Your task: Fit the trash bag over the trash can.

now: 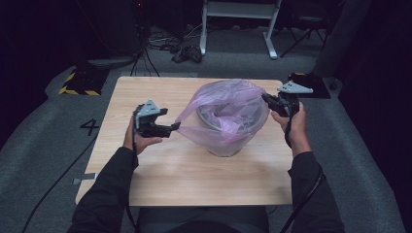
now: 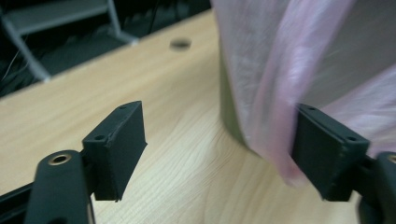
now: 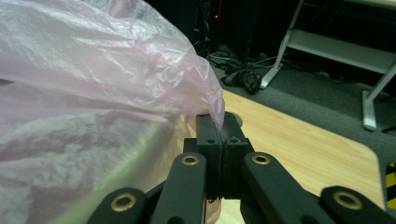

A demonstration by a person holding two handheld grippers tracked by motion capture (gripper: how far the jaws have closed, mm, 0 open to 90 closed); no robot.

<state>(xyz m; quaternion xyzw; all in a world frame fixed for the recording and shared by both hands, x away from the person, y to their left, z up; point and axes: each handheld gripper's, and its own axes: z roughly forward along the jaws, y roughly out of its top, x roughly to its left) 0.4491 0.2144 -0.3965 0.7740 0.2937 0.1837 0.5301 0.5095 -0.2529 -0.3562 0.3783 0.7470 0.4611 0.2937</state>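
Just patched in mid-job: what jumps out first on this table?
A thin translucent pink plastic bag billows over a round metal bin at the middle of the light wooden table. The right gripper is pinched shut on the bag's edge at the bin's right side. The left gripper stands open at the bin's left, a strip of the bag lying against one jaw.
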